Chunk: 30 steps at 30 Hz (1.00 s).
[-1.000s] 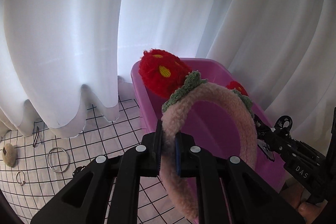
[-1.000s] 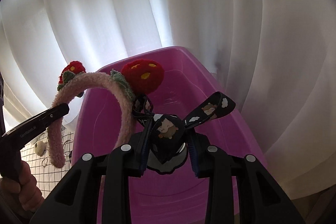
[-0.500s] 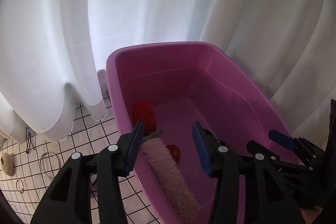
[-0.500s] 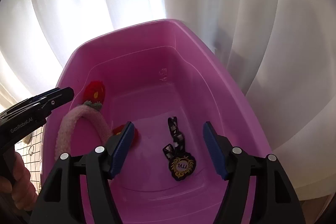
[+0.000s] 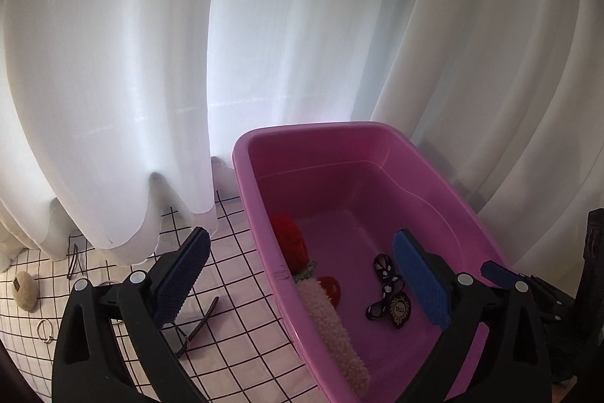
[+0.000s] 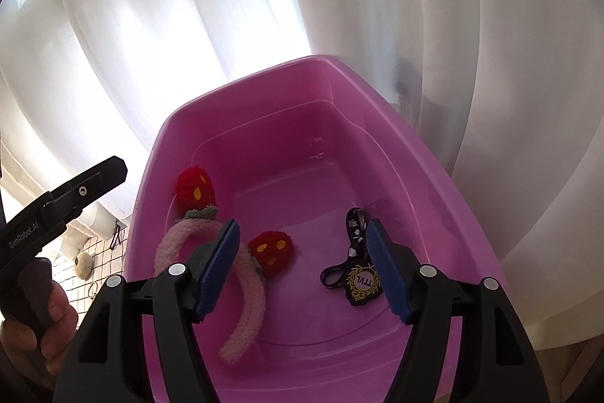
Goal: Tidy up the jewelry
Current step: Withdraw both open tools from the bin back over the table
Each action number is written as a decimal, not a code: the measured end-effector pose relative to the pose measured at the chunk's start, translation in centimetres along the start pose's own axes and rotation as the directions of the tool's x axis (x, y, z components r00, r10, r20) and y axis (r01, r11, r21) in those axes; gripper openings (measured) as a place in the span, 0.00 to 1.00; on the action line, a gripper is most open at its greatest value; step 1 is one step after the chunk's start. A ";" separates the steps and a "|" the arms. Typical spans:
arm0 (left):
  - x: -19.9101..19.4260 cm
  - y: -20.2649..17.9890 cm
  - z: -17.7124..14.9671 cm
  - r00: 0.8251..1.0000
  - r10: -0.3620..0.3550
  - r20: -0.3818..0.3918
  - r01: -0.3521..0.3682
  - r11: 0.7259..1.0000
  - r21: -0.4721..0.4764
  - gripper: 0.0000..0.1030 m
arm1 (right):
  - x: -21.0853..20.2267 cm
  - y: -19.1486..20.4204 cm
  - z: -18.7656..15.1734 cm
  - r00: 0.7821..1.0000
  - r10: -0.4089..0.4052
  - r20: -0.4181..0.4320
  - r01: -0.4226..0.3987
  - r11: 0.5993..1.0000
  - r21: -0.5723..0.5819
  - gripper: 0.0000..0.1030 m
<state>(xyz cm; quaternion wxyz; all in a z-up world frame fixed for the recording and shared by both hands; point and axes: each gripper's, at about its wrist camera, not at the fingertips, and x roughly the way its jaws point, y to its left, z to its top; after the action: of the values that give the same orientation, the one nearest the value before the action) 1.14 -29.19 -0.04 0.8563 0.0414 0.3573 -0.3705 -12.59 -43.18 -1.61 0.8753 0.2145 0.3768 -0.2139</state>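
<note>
A pink fuzzy headband (image 6: 247, 304) with two red pom-poms lies inside the purple plastic bin (image 6: 264, 78), against its left wall; it also shows in the left wrist view (image 5: 328, 320). A dark bow hair clip (image 6: 358, 270) with a gold-lettered badge lies on the bin floor to the right, also in the left wrist view (image 5: 390, 295). My right gripper (image 6: 302, 267) is open and empty above the bin. My left gripper (image 5: 302, 274) is open and empty over the bin's left rim (image 5: 260, 214).
White curtains hang behind the bin. Left of the bin, on the white grid cloth (image 5: 234, 274), lie a dark hair clip (image 5: 200, 327), a small ring (image 5: 45, 329), a beige fuzzy clip (image 5: 24, 289) and a thin dark pin (image 5: 73, 261).
Both grippers opened and let go: the headband and the bow clip dropped into the bin. Both grippers have since lifted and pulled back.
</note>
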 end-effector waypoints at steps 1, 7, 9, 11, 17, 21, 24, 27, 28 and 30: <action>-0.6 0.5 0.0 1.000 0.009 0.009 -0.009 1.000 -0.008 0.93 | -0.3 0.5 -0.1 1.000 0.011 0.004 -0.011 1.000 -0.007 0.65; -5.1 4.1 -0.8 0.996 0.067 0.056 -0.064 0.997 -0.043 0.94 | -2.0 4.2 -1.0 0.996 0.082 0.038 -0.079 0.995 -0.063 0.66; -6.4 5.6 -1.5 0.994 0.091 0.055 -0.088 0.995 -0.051 0.94 | -2.4 5.9 -1.4 0.994 0.106 0.039 -0.102 0.991 -0.084 0.67; -7.7 7.4 -2.2 0.992 0.114 0.054 -0.111 0.992 -0.062 0.94 | -2.4 7.5 -1.9 0.991 0.127 0.034 -0.123 0.987 -0.107 0.67; -11.7 14.0 -5.0 0.978 0.207 0.028 -0.203 0.972 -0.119 0.94 | -2.3 12.7 -3.4 0.981 0.195 -0.004 -0.193 0.967 -0.165 0.67; -14.2 19.4 -7.6 0.959 0.283 -0.016 -0.281 0.942 -0.183 0.94 | -1.9 16.1 -4.4 0.973 0.229 -0.031 -0.230 0.952 -0.203 0.67; -15.9 23.6 -9.5 0.939 0.342 -0.048 -0.343 0.910 -0.234 0.94 | -1.3 18.3 -5.2 0.969 0.242 -0.057 -0.249 0.941 -0.228 0.68; -16.7 27.3 -11.6 0.915 0.395 -0.084 -0.403 0.874 -0.272 0.94 | -0.5 20.5 -6.2 0.963 0.251 -0.094 -0.267 0.932 -0.246 0.69; -16.7 28.3 -12.2 0.909 0.405 -0.101 -0.417 0.864 -0.282 0.94 | 0.1 21.2 -6.6 0.962 0.248 -0.110 -0.269 0.930 -0.250 0.69; -16.4 30.2 -13.4 0.899 0.416 -0.136 -0.438 0.845 -0.306 0.94 | 1.4 22.4 -7.4 0.959 0.244 -0.144 -0.274 0.927 -0.256 0.69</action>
<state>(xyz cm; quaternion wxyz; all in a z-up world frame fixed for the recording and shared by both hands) 5.72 7.04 -5.32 0.9000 -0.0118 0.4231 -0.1043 -3.90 -21.24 -2.48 0.8951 0.1509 0.4186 -0.0302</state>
